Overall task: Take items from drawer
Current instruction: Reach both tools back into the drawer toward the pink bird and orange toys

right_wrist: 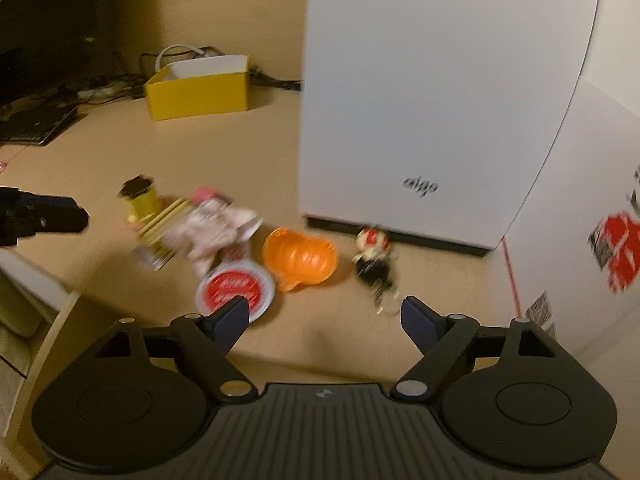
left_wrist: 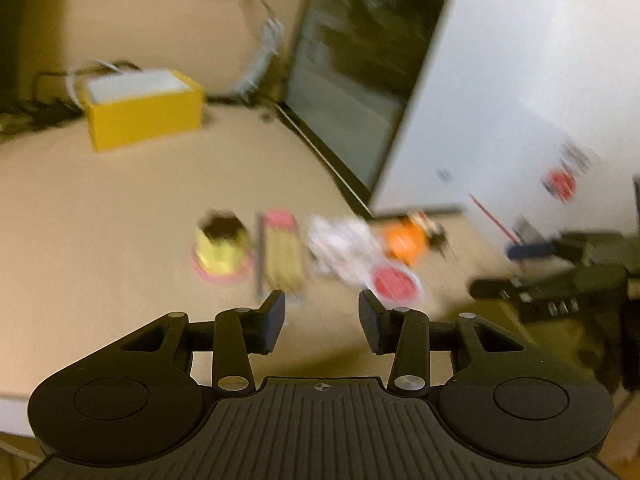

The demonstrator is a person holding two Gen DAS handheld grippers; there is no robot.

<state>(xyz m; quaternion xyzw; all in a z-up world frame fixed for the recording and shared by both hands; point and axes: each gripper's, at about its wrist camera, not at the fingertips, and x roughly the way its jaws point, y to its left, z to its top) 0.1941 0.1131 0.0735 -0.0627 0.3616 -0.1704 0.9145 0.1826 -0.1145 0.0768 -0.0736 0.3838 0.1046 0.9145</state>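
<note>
**Items lying in a row on the desk, both tongs empty**

Here, both tongs are hovering low over the tan desk (right_wrist: 100,152) with their jaws spread apart and nothing between them. The left tongs (left_wrist: 322,312) are facing a blurred row of small things — a yellow spool (left_wrist: 221,249) with a dark top, a flat pack of pencils (left_wrist: 282,254) just beside it, a crumpled white wrapper (left_wrist: 340,246), a round red-and-white lid (left_wrist: 396,282) and an orange bowl-like piece (left_wrist: 404,242). The right tongs (right_wrist: 324,320) are looking at the same row, with a small red-and-black figure (right_wrist: 374,258) lying beside the orange piece, near the foot of a white case (right_wrist: 432,100). A yellow box (right_wrist: 198,90) is sitting well behind them — open-topped. The drawer itself cannot be made out clearly.
</note>
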